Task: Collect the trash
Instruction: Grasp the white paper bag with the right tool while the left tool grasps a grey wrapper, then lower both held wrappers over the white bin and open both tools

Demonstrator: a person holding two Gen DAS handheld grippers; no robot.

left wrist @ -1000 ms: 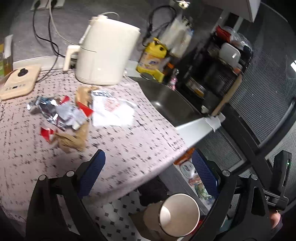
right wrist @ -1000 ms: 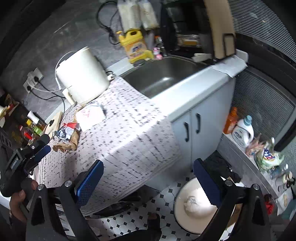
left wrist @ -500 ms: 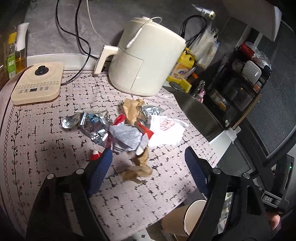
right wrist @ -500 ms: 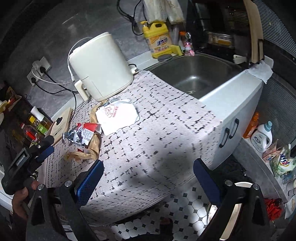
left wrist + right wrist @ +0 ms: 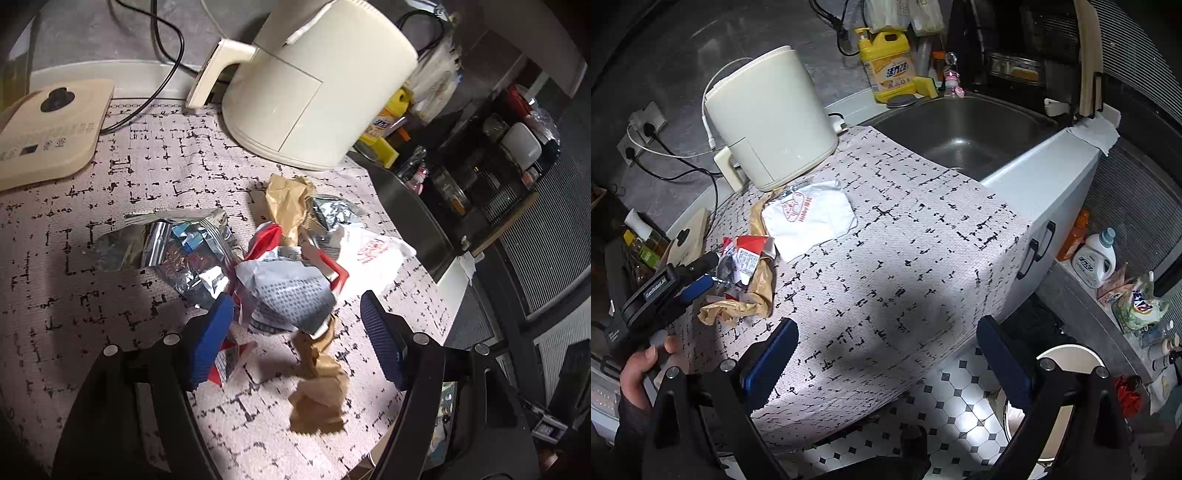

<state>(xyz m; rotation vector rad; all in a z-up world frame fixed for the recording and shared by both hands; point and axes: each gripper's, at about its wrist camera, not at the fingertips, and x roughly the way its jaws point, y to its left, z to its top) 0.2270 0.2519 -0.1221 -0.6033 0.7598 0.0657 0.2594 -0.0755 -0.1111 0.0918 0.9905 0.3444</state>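
A pile of trash lies on the patterned counter cloth (image 5: 122, 184): a grey printed wrapper (image 5: 291, 291), a foil packet (image 5: 173, 243), crumpled brown paper (image 5: 317, 391), a red-and-white packet (image 5: 229, 362) and a white bag (image 5: 373, 254). My left gripper (image 5: 295, 341) hangs low over the pile with its jaws closing. The grey wrapper and the brown paper sit between its blue pads (image 5: 212, 339), which do not press them. In the right wrist view a hand (image 5: 639, 365) holds the left gripper (image 5: 709, 271) at the pile's left side. My right gripper (image 5: 888, 365) stands open above the cloth's front edge, nothing between its fingers.
A cream air fryer (image 5: 317, 81) stands just behind the pile, with a beige flat appliance (image 5: 48, 129) to the left. The steel sink (image 5: 960, 136) and a yellow detergent bottle (image 5: 886, 66) are to the right. A round bin (image 5: 1060, 398) stands on the tiled floor below the counter.
The left gripper has travelled from the counter's edge over to the trash pile, dropped lower, and its jaws have narrowed. The right gripper shifted from above the bin to over the cloth, then held.
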